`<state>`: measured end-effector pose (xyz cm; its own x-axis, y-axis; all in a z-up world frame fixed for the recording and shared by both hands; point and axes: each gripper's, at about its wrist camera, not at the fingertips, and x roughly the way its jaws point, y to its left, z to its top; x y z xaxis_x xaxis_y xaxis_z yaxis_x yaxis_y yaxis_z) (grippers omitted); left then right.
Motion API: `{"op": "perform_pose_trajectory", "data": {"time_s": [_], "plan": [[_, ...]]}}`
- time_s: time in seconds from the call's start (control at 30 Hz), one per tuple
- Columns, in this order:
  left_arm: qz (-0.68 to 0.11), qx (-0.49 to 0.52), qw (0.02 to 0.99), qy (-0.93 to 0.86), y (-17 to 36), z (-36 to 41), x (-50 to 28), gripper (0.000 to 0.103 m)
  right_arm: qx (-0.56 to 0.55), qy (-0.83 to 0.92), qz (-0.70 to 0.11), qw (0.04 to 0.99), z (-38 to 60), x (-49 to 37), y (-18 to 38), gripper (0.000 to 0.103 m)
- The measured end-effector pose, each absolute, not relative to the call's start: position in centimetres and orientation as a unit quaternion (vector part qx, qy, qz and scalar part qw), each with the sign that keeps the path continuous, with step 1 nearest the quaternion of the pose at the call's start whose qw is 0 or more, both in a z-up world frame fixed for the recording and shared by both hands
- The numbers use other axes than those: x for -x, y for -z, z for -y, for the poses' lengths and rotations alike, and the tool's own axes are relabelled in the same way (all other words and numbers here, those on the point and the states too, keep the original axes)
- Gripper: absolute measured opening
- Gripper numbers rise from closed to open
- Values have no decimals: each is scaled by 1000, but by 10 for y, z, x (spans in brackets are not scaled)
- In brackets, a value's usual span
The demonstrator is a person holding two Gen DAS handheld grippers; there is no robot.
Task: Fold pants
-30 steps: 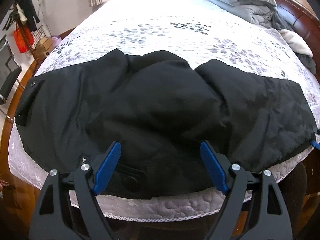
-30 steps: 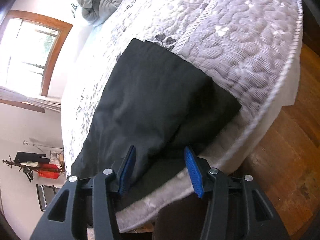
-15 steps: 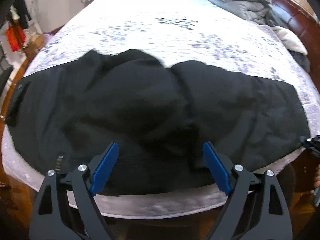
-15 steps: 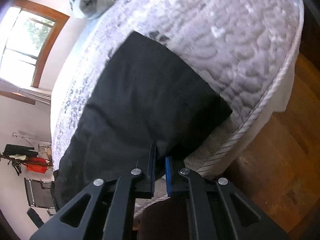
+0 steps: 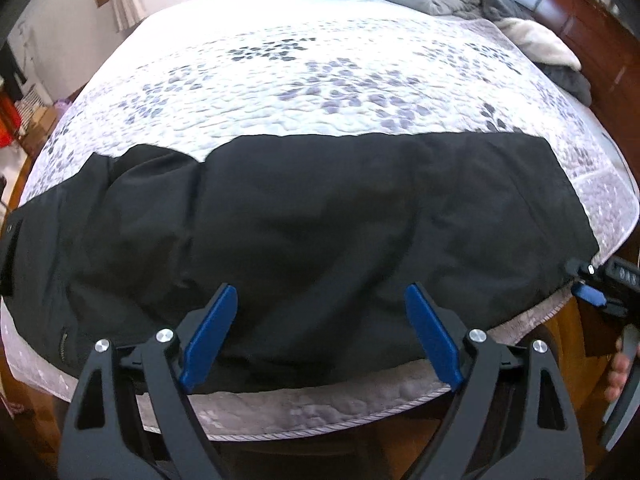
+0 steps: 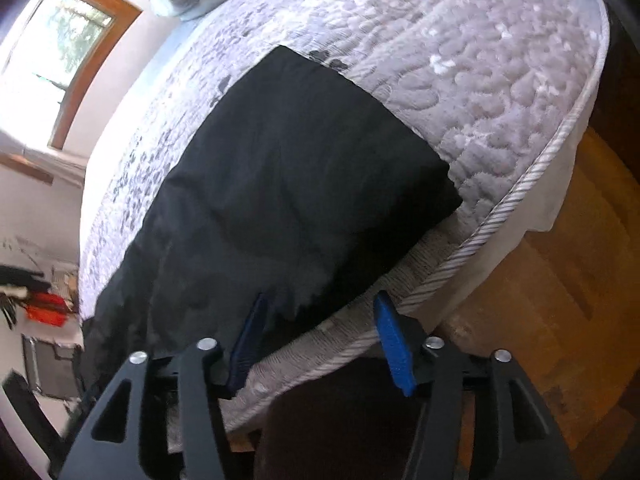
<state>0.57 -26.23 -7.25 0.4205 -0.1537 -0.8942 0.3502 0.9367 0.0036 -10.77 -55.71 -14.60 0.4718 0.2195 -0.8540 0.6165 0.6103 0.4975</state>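
Right now the black pants (image 5: 320, 220) lie flat along the near edge of the quilted bed (image 5: 320, 72), long axis running left to right across your body, so the coming fold likely turns on each end being carried toward the other.

Your left gripper (image 5: 320, 336) hovers over the near hem around the middle of the garment, jaws spread wide and holding nothing. Your right gripper (image 6: 320, 344) sits at the cuff end, close to the corner of the mattress, and is the nearer one to that end; its jaws are also apart, with the fabric edge lying between them but not pinched.

The pants look doubled leg over leg, fairly smooth at the cuff end and rumpled toward the waistband on your left, where a button shows.
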Motion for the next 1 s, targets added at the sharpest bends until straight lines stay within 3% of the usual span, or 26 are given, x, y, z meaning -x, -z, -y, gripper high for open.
{"op": "perform_pose_trajectory", "data": {"time_s": [0.17,0.23,0.37,0.47,0.77,1.0], "plan": [[-521,-100,835,148,77,262,-4,87,-490,132,-479,717,572,105,171,64],[-526,-97,833,142,80,259,-7,87,-492,130,-475,718,573,104,172,61],[-533,-92,833,121,89,247,-13,89,-463,128,-466,743,572,96,160,27],[-539,-87,831,104,99,237,-18,89,-453,110,-456,759,576,85,148,12],[-537,-40,838,83,120,251,-62,90,-357,53,-420,832,590,16,64,9],[-542,-47,830,120,115,272,-65,89,-364,147,-496,774,620,37,135,10]]}}
